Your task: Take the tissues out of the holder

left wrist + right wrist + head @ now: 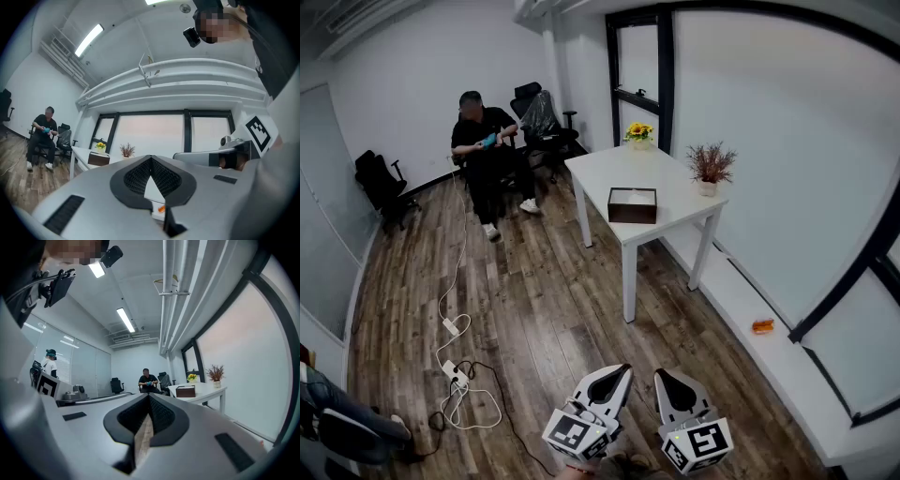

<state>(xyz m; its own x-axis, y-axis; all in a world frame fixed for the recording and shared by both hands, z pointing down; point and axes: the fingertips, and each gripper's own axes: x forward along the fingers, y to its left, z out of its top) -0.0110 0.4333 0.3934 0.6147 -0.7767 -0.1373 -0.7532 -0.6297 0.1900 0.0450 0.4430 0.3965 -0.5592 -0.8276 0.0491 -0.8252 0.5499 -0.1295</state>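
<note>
Left gripper: jaws pressed together at the tips, nothing between them and touching nothing. It is carried low in front of the body, tilted slightly up toward the window wall.
Right gripper: jaws also closed tip to tip and empty, held about level just beside the left one. Both look parked in a carrying pose because the work is across the room.
Floor: a wide stretch of wood planks lies between the grippers and the table, so I judge the task has not started and walking over comes first.
Table: white, standing by the window wall, well apart from both grippers.
Seated person: in a chair at the far wall, beyond the table, holding something blue; not in the way.
Cable: white lead and power strip trail over the floor to the left of the direct path, probably feeding gear out of view.
Tissue holder: dark brown box near the table's front edge, on the side facing the grippers, which suits a reach from there. Its top shows pale, likely the tissues, but too small to be sure.
Flower pots: yellow blooms at the far end, and a dried sprig at the window side; both clear of the holder.
Orange object: small, on the white ledge under the window; I cannot tell what it is.
</note>
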